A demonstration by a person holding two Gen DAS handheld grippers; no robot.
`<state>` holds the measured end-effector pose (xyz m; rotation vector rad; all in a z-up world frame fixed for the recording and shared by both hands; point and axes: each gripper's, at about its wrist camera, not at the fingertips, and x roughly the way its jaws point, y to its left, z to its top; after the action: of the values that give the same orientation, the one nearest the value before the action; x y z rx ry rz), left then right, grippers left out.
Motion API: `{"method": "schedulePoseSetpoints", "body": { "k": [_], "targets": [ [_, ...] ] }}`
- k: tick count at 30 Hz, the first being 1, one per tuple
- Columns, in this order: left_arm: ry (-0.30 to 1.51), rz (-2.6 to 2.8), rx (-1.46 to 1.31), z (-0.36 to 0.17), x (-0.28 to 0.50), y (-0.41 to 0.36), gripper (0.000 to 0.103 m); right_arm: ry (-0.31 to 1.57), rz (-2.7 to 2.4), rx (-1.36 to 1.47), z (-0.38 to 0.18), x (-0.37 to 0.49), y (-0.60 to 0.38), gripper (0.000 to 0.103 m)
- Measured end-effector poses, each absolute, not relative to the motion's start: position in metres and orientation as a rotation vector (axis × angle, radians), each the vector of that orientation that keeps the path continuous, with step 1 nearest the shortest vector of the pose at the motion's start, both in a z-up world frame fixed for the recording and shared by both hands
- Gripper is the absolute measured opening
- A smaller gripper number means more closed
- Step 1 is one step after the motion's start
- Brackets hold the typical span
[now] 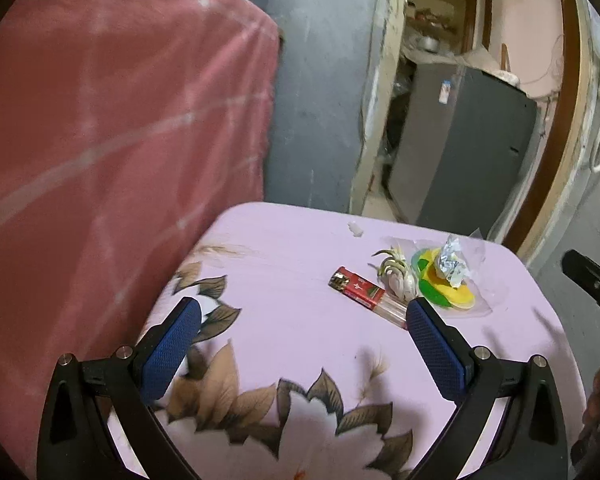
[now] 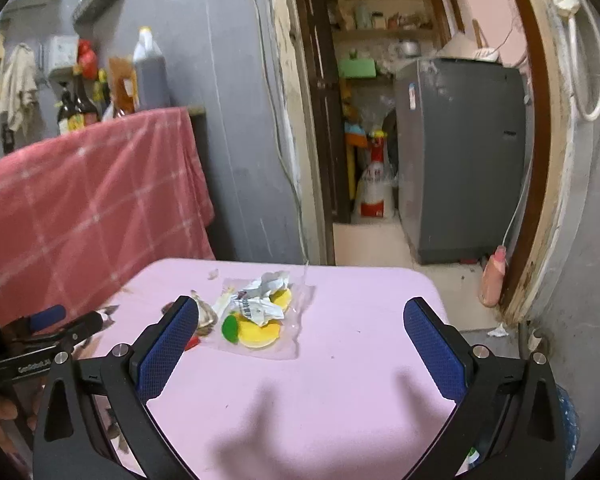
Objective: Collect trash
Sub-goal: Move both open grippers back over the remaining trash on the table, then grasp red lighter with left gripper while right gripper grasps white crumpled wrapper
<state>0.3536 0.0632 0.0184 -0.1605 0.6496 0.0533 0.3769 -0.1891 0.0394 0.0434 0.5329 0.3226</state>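
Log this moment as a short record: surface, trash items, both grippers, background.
surface: pink flowered cloth
trash: red lighter; peel scraps; clear wrapper with yellow and green print; crumpled foil lying on the wrapper; small white scrap near the far edge
left gripper: open, empty, lighter beside its right finger
right gripper: open, empty, wrapper between its fingers
background: red checked cloth, grey appliance through the doorway

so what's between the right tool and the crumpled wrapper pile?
Only bare pink cloth with shadows on it. The right wrist view shows the right tool open, short of the crumpled wrapper that lies on the clear packet.
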Motion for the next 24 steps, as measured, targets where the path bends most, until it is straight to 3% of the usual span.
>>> {"method": "schedulePoseSetpoints", "body": {
  "k": [3,5,7,11,13,24],
  "targets": [
    [0.691,0.017,-0.161,0.016,0.366,0.062,0.091,0.570,0.348,0.040,0.035,0.393,-0.183,0.101],
    [0.727,-0.006,-0.168,0.013,0.376,0.061,0.083,0.593,0.370,0.043,0.034,0.403,-0.178,0.095],
    [0.750,-0.022,-0.175,0.013,0.383,0.058,0.076,0.624,0.392,0.052,0.032,0.414,-0.175,0.081],
    [0.801,-0.061,-0.197,0.011,0.397,0.053,0.061,0.669,0.437,0.061,0.028,0.429,-0.168,0.068],
    [0.816,-0.074,-0.202,0.011,0.403,0.051,0.055,0.686,0.461,0.051,0.026,0.434,-0.161,0.056],
    [0.920,-0.117,-0.276,0.003,0.432,0.053,0.039,0.809,0.524,0.010,0.006,0.470,-0.133,0.046]
  ]
}}
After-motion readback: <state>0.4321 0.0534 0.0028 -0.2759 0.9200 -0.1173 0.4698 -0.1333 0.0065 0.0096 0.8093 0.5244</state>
